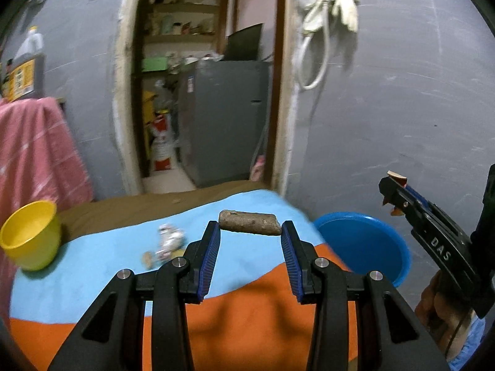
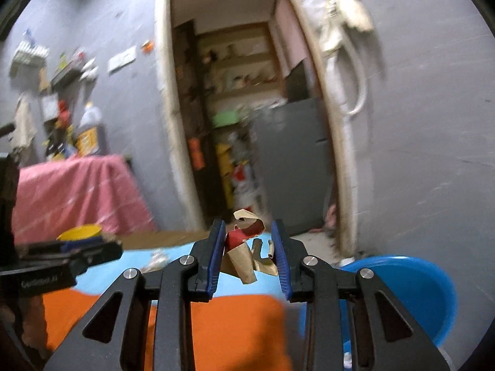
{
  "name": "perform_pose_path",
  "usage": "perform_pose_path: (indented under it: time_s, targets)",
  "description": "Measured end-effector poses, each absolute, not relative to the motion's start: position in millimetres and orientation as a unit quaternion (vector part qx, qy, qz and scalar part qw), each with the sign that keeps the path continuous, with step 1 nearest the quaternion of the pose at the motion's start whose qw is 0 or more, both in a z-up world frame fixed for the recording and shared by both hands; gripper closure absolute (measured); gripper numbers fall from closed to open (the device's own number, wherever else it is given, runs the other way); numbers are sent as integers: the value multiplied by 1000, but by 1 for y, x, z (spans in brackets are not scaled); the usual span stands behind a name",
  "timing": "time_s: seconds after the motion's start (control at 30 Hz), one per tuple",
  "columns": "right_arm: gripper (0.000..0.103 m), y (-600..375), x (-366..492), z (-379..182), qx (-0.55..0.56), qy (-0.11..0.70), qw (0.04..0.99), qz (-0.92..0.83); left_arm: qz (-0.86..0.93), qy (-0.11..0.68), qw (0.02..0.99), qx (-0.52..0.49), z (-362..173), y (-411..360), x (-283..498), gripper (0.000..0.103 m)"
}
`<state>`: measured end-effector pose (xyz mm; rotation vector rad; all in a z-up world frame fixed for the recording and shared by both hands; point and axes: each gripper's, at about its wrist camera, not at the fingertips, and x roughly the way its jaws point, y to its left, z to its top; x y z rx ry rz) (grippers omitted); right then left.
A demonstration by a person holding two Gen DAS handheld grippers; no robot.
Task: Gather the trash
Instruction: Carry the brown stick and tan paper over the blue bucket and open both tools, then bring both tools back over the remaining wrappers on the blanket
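Left wrist view has my left gripper (image 1: 250, 232) clamped on a brown stubby block (image 1: 250, 222), squeezed end to end between the blue ribbed pads (image 1: 213, 249); it looks rough and crusty, roughly a rounded bar, and I can't tell what it's made of. Over on the right wrist view my right gripper (image 2: 247, 241) is pinching a crumpled paper scrap (image 2: 244, 247), tan kraft-looking stuff with a red patch, curled and creased, so it'll squash easily and might slip out. So I'd say I'm mid-carry with both pieces lifted off the cloth (image 1: 92, 247), which is a soft light-blue and orange fabric over the bed, a bit wrinkled. The blue tub (image 2: 417, 293) sits just past the right edge of the cloth, smooth glossy plastic, round, open top, and I'm guessing that's the bin. Next move, as I see it, is swinging each gripper over the tub's rim and letting go, right one first since it's nearer. One more crinkly shiny wrapper (image 1: 168, 242) lies on the blue part of the cloth toward the left edge, near a yellow plastic cup (image 1: 31, 238), which is smooth and round.
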<state>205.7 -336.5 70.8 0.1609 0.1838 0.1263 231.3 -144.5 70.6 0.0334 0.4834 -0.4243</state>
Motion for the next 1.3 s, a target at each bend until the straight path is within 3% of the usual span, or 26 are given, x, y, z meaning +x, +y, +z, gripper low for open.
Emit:
perform_pose_path:
  time_s: [0.27,0.67,0.9,1.03,1.3]
  targets:
    - [73,-401,204,66,140,95,985,-29,-268,252,929,36,67,-217,251,67]
    - [71,-472,219,30,245,178,948,-98,-320,364,873,54,22,-300,309,67]
    - [62,-491,224,21,271,205,934,-108,-321,396,859,48,1,-311,325,67]
    - [56,-497,227,17,291,215,926,-111,-319,401,858,38,-4,-308,326,56]
    - [42,-503,232,14,304,226,920,-105,-306,394,866,25,5,-302,319,50]
